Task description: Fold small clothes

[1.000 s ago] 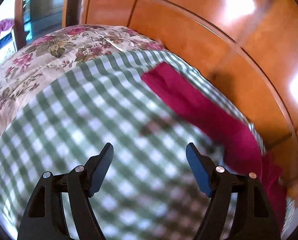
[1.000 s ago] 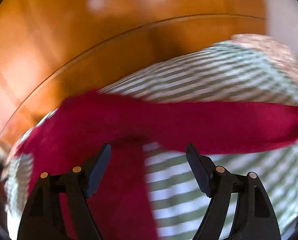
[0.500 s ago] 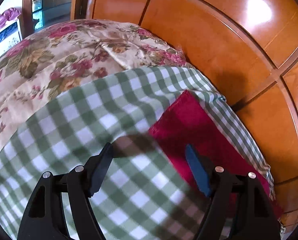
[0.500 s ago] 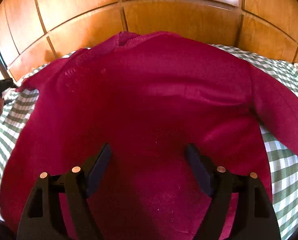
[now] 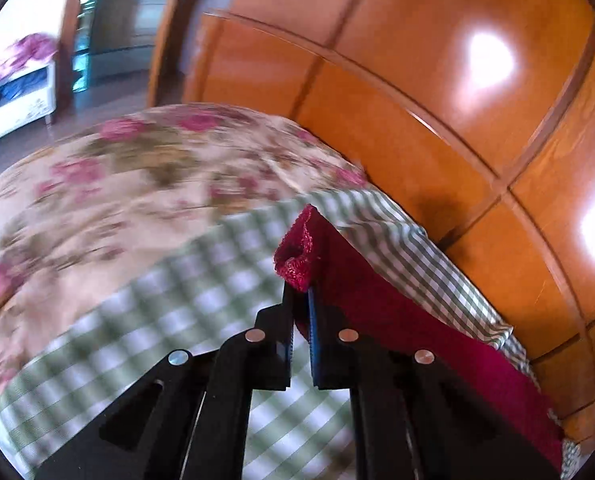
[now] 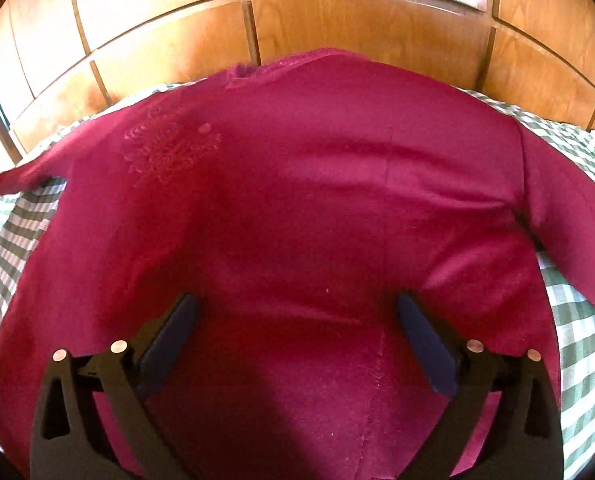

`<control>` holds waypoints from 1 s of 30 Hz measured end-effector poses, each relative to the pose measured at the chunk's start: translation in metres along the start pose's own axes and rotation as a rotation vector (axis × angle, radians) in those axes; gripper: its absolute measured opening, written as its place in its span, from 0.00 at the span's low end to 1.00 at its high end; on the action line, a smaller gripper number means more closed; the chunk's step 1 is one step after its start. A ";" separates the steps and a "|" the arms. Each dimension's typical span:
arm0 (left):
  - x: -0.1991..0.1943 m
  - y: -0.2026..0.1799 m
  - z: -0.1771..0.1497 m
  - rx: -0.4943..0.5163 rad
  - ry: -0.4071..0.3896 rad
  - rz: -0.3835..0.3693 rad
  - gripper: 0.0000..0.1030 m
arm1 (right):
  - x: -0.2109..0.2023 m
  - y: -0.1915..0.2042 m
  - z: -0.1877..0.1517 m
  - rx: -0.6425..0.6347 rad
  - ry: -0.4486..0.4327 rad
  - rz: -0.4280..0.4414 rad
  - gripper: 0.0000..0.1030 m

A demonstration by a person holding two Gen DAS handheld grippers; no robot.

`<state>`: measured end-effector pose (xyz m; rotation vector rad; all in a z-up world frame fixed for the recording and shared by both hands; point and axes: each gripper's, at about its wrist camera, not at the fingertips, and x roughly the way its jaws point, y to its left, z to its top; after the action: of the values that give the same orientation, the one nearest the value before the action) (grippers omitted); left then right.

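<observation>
On green-checked cloth (image 5: pixel 145 320), left fingers (image 5: pixel 287 312) pinching red garment (image 6: pixel 297 208) cuff, right fingers (image 6: pixel 177 328) wide above its body

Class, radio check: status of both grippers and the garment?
Left gripper shut on red top's sleeve cuff. Right gripper open over its body. Top spread on checked cloth. Nothing in the way.

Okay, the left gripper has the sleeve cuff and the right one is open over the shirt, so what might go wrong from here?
The left gripper pinches only the edge of the red shirt's cuff, so the cuff may slip out mid-fold. The right gripper hangs open over the red shirt and pins nothing, so pulling the sleeve may drag the whole shirt along. The checked cloth under it may bunch too.
</observation>
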<state>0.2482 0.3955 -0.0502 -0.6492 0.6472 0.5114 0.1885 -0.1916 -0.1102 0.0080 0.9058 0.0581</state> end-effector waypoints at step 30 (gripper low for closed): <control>-0.074 -0.239 -0.238 0.713 0.194 -0.433 0.59 | -0.009 -0.129 0.152 0.134 -0.051 0.038 0.60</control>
<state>0.2530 0.0502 -0.0539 -0.1456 0.7857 -0.1964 0.3084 -0.3181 -0.0131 0.1510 0.8571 0.0318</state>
